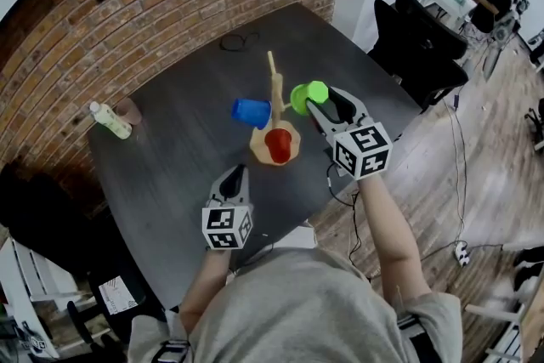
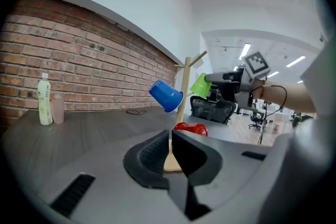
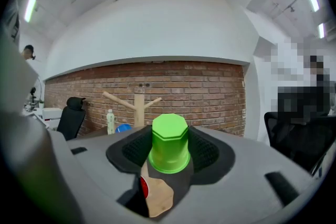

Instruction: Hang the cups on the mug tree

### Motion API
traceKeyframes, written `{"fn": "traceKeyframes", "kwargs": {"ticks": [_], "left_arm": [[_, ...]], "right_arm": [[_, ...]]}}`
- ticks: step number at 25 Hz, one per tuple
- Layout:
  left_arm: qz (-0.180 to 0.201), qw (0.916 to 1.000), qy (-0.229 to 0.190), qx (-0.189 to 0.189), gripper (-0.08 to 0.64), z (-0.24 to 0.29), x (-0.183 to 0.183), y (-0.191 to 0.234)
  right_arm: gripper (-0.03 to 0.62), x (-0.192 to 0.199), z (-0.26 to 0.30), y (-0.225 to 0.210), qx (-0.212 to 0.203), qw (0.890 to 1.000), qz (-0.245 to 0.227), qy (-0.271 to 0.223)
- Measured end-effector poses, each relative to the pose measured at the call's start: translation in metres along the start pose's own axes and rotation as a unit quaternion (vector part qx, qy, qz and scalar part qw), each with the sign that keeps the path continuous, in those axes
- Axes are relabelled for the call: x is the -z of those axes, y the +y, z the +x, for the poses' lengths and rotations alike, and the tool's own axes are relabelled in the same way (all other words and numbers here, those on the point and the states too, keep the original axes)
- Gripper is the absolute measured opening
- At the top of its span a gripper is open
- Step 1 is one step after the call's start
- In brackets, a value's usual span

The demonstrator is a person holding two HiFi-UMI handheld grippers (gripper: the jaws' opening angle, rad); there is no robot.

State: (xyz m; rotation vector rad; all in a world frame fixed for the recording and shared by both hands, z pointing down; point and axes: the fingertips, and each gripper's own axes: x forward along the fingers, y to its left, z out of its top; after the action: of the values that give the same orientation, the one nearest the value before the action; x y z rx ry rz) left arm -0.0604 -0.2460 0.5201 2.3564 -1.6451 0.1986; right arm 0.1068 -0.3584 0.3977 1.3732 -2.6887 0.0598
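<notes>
A dark desk (image 1: 170,166) stands before a brick wall (image 1: 170,4). At the middle of the desk a wooden mug tree (image 1: 276,89) stands upright on a round base, its pegs slanting up and outward.

A blue cup (image 1: 251,111) hangs on a peg at the tree's left in the head view. It is upside down and tilted, with its mouth down toward the trunk and its bottom up and away. A red cup (image 1: 278,146) lies on its side on the tree's base, its long axis level.

The right gripper (image 1: 325,104) is raised at the tree's right side. Its jaws stand wide, closed on the sides of a green cup (image 1: 308,95). This cup is also inverted and tilted, mouth toward the trunk and eight-sided bottom up and outward. Whether a peg is inside it cannot be told.

The left gripper (image 1: 235,174) hangs over the near part of the desk, pointing at the tree. Its jaws are together with nothing between them.

At the desk's far left corner a pale green bottle (image 1: 110,120) stands upright just beside a pinkish tumbler (image 1: 129,109).
</notes>
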Motion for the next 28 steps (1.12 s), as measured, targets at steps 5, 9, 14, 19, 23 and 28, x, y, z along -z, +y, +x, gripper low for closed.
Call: {"fn": "traceKeyframes", "kwargs": {"ticks": [5,9,14,19,23,28], "left_arm": [[0.001,1.0000,0.002,0.005,0.020,0.002,0.001,-0.003],[0.000,1.0000,0.005,0.005,0.020,0.005,0.002,-0.005],[0.000,0.9999,0.009,0.006,0.020,0.006,0.004,-0.006],[-0.002,0.9999,0.011,0.006,0.020,0.007,0.005,-0.005],[-0.003,0.9999,0.010,0.007,0.020,0.008,0.005,-0.005],[-0.002,0.9999,0.011,0.009,0.020,0.005,0.005,-0.004]], "right_arm": [[0.212,0.005,0.005,-0.003,-0.003,1.000,0.029,0.004],[0.221,0.012,0.010,-0.008,-0.003,0.998,0.055,0.013],[0.222,0.024,0.016,-0.012,-0.001,0.997,0.074,0.030],[0.222,0.027,0.017,-0.012,-0.001,0.996,0.078,0.032],[0.222,0.025,0.015,-0.013,0.001,0.997,0.077,0.027],[0.222,0.025,0.009,-0.010,0.009,0.997,0.071,0.026]]}}
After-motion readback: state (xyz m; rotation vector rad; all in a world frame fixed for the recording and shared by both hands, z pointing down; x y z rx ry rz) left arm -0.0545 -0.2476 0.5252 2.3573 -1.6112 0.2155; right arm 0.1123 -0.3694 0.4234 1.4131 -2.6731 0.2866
